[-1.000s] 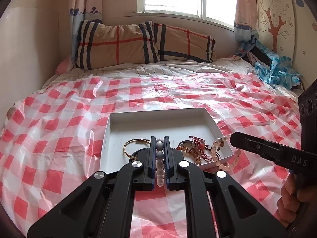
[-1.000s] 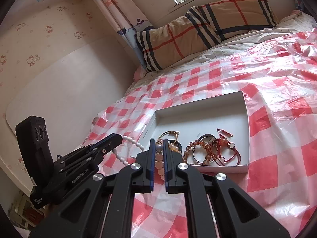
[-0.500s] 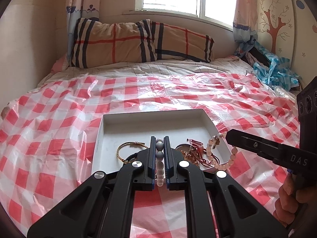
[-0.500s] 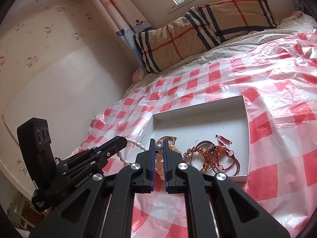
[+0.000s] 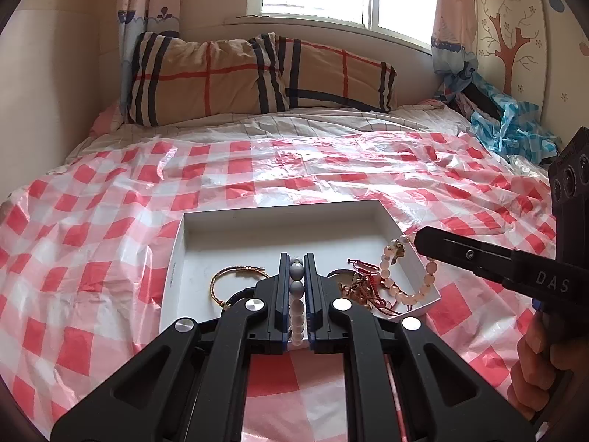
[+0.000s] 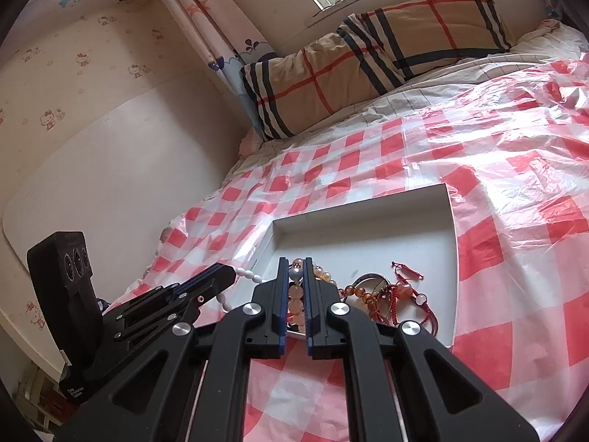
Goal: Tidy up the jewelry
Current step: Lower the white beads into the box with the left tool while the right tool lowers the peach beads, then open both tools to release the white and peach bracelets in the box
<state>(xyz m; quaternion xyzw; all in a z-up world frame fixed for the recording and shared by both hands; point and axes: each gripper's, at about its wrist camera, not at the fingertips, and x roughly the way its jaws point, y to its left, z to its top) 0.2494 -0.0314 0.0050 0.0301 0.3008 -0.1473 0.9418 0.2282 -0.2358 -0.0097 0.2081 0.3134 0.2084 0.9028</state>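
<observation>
White shallow box (image 5: 176, 269), open-topped, rectangular, flat on red-checked plastic sheet over bed. Far half of box floor bare; jewelry gathered along near edge. Gold bangle (image 5: 235, 281), thin open hoop, flat at near-left of box. Tangle of red cord bracelets (image 6: 408, 296) and amber bead strand (image 6: 359, 293) at near-right, overlapping round metallic piece (image 6: 368, 280). Pale bead bracelet (image 5: 390, 269), pink and white beads with two grey ones, stretched above near edge of box, pinched at both ends, one loop draped over right wall.
</observation>
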